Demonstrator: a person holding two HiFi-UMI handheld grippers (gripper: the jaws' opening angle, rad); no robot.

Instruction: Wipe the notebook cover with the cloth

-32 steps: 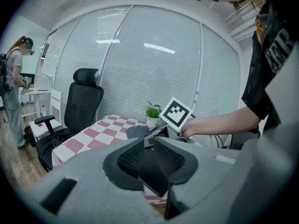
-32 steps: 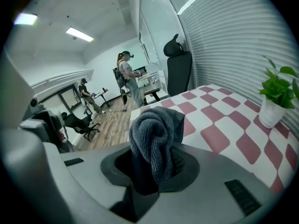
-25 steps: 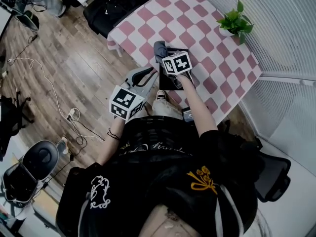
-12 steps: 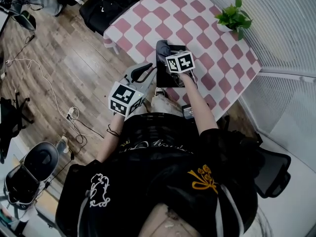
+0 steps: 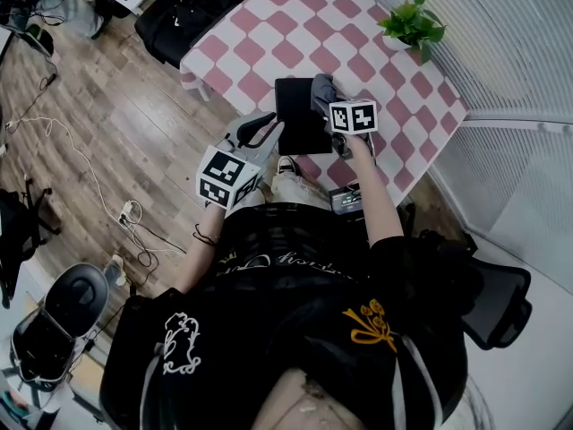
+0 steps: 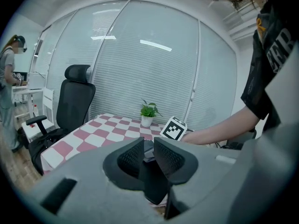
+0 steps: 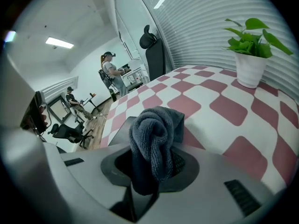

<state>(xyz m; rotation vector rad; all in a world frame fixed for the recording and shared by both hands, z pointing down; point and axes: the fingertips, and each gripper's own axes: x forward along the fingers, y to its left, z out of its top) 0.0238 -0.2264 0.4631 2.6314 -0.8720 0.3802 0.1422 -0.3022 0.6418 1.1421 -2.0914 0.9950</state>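
Right gripper is clamped on a bunched grey cloth, its jaws closed hard on the wad, which bulges out above the pads at the far right corner of the black notebook. Whether the cloth presses on the cover cannot be told. The notebook lies flat near the front edge of a pink-and-white checked table. The person's right arm reaches out almost straight from the shoulder, the bare forearm crossing the table edge just right of the notebook, with the hand behind the gripper's marker cube. From the right gripper's own camera, the cloth fills the gap of the gripper, and the dark notebook shows just left of it. The left gripper is held off the table, near and left of the notebook, pointing toward its near left corner, with the left arm bent and the forearm close to the body. Its own view shows the gripper with jaws a narrow slit apart and nothing held. A potted plant stands well beyond the notebook to the right, and a black office chair sits beyond the notebook to the left.
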